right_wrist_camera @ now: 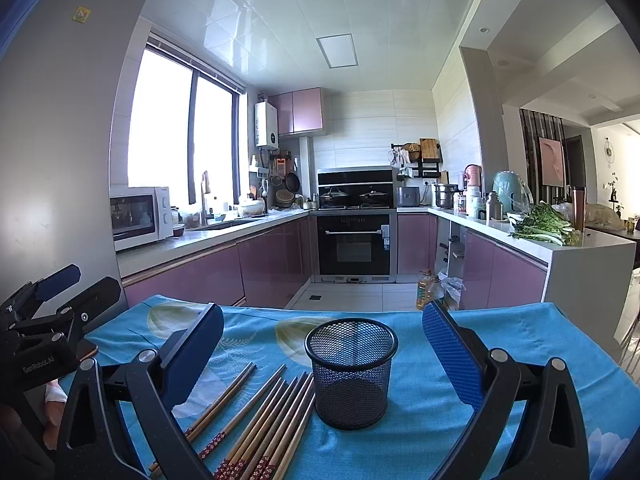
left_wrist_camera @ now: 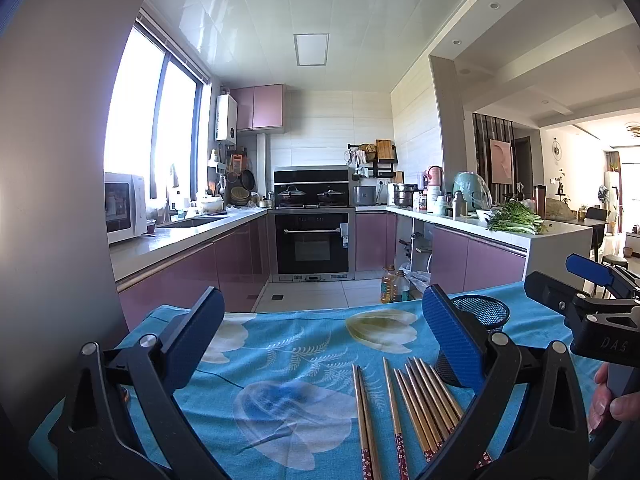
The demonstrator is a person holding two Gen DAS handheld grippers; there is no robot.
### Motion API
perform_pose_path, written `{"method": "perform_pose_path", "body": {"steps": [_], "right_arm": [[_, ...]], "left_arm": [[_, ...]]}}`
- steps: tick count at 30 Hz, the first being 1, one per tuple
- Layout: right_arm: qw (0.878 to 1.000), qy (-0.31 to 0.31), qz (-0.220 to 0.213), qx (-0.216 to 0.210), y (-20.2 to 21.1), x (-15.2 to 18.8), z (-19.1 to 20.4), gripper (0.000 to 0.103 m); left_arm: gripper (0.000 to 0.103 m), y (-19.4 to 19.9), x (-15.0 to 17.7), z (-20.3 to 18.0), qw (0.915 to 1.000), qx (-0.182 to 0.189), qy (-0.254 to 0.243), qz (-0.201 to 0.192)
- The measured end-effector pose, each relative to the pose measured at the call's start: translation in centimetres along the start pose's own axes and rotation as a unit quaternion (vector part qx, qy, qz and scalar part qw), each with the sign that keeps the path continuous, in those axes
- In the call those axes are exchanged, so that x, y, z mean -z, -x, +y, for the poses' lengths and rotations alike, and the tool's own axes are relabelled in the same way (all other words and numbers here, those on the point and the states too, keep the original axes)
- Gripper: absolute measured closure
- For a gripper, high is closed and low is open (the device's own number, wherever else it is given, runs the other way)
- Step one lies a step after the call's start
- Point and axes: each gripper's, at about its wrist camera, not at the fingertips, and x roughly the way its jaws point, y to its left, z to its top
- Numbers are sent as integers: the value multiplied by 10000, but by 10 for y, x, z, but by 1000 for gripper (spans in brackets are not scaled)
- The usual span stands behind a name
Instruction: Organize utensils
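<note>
I see the black wire-mesh cup [right_wrist_camera: 351,372] empty; all wooden chopsticks [right_wrist_camera: 264,420] lie at its 8 o'clock. Left gripper [left_wrist_camera: 320,344] and right gripper [right_wrist_camera: 322,354]: both released, nothing grasped. Task approx. 0% done.

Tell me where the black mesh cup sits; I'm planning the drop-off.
The black mesh cup stands upright on the blue floral cloth, centred in the right wrist view, just right of the wooden chopsticks.
</note>
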Motion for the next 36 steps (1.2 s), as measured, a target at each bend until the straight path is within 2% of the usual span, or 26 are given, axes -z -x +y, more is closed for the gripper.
{"method": "perform_pose_path", "body": {"steps": [36], "right_arm": [[10000, 18, 6, -29, -2, -1, 2, 7]], "left_arm": [[5, 1, 1, 0, 10000, -15, 3, 10]]}}
